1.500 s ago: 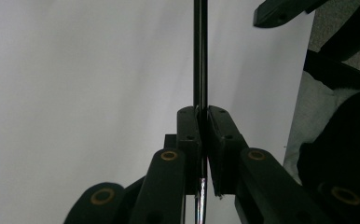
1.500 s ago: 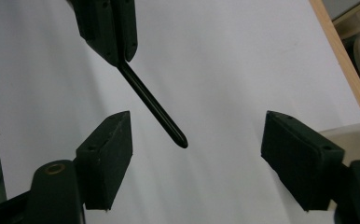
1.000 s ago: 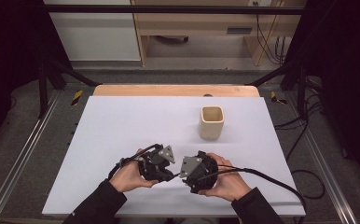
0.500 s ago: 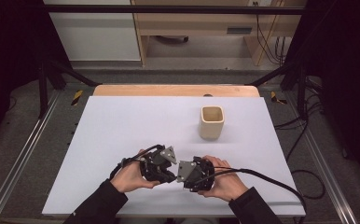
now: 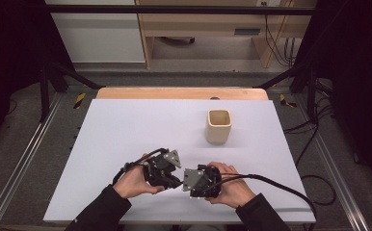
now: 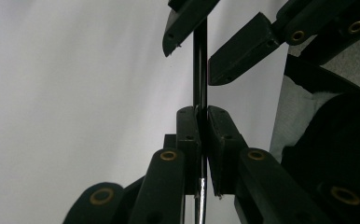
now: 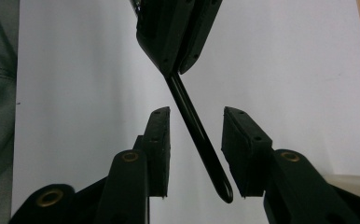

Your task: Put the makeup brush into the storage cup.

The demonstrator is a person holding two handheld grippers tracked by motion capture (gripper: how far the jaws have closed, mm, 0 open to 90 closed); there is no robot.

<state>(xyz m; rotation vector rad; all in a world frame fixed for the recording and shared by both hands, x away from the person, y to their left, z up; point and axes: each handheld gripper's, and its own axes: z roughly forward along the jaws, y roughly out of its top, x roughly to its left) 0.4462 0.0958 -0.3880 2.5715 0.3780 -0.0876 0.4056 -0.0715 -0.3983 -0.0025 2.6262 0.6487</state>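
Near the table's front edge my two grippers meet tip to tip. My left gripper [image 5: 175, 183] [image 6: 200, 116] is shut on a thin black rod [image 6: 200, 70], which runs straight out from its jaws. In the right gripper view the same rod [image 7: 201, 144] slants down between my right gripper's [image 7: 197, 113] jaws and ends in a small loop. My right gripper [image 5: 185, 186] has just been closing around the rod. Its pads still stand apart from the rod on both sides. Each gripper is held in a hand in a dark sleeve.
A beige square cup [image 5: 219, 126] stands upright on the white table [image 5: 126, 125], right of centre and beyond the grippers. A black cable [image 5: 280, 187] trails from the right gripper to the table's right front. A wooden strip [image 5: 181, 93] borders the far edge.
The right gripper's grey plate has shifted slightly toward the left gripper. Both hands otherwise keep their places, and the cup has not moved.
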